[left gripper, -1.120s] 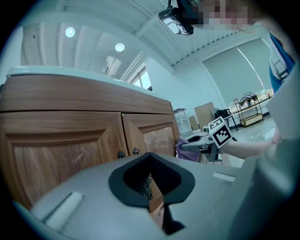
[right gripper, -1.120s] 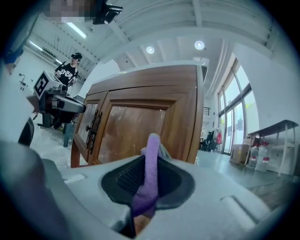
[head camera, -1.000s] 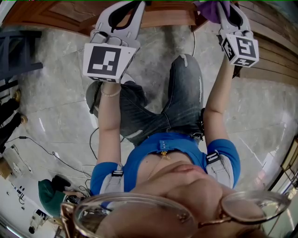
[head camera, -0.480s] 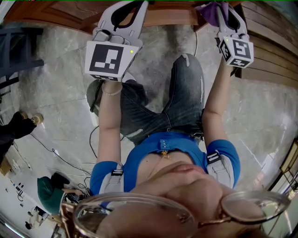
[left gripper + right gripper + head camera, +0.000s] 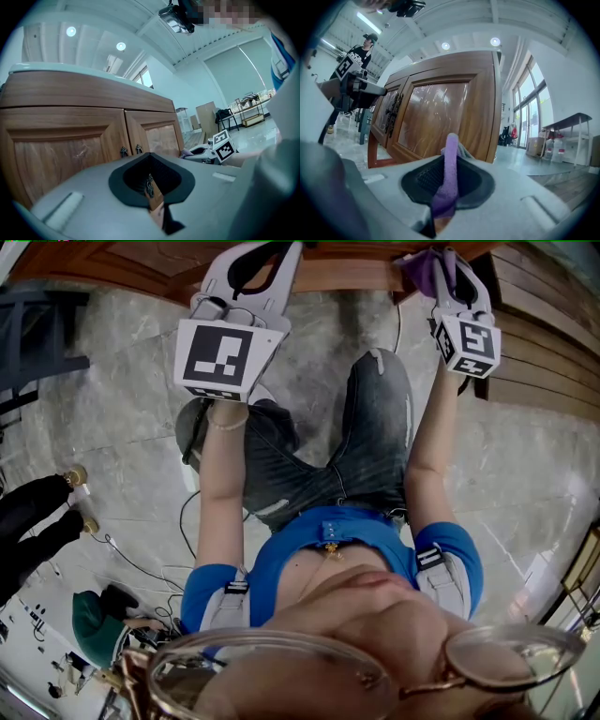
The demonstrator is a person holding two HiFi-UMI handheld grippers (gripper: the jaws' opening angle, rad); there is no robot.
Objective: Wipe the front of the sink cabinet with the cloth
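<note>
At the lower right corner of the sink cabinet [image 5: 436, 117], the purple cloth [image 5: 450, 159] stands up as a narrow fold, pinched tight in the fingers [image 5: 497, 197] of my right gripper [image 5: 446, 268]. Its free end pokes out ahead of the tips, towards the right door panel. Whether it is actually pressing on the wood I can't quite tell from the right gripper view, but it is very near.

My left gripper [image 5: 251, 259] is further left along the same cabinet front, facing the seam where two doors meet and their small dark handles [image 5: 131, 150]. Its fingers are drawn together with nothing in them. Below me is the pale stone floor [image 5: 122, 427], where I'm crouched.

I judge the wiping is under way or about to start on this right door.

The main risk is the thin grip. Only a slim fold is clamped, so dragging it hard across the raised panel edges could pull it free. So little cloth leads that a steep angle would put bare fingertips on the varnish and scratch it. A sweep leftward could also snag the handles.
</note>
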